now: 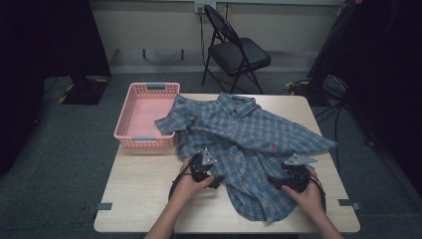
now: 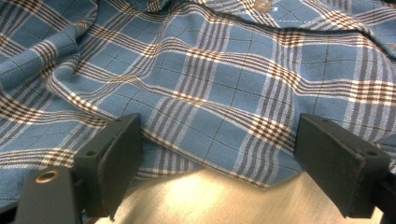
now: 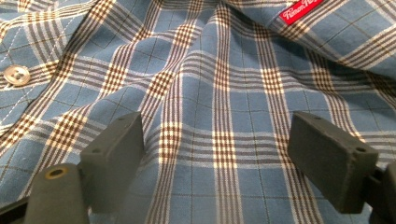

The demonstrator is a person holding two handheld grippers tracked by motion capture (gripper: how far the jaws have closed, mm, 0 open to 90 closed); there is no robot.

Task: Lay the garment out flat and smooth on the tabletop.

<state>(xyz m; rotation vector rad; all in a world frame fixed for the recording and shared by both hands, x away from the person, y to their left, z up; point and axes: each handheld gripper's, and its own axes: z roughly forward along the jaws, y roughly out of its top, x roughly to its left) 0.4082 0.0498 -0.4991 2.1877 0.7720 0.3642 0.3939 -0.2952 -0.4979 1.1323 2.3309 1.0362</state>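
The shirt [image 1: 249, 139] is seen to be woven cloth in blue plaid, soft, matt and creased, with a glossy pale button [image 3: 16, 74] and a stitched red fabric label [image 3: 301, 9]. The surface [image 1: 144, 184] is shown as smooth pale wood-look laminate with a faint sheen. The basket [image 1: 147, 115] is moulded pink plastic, perforated. The left claw [image 2: 217, 163] is fitted with matt black pads.
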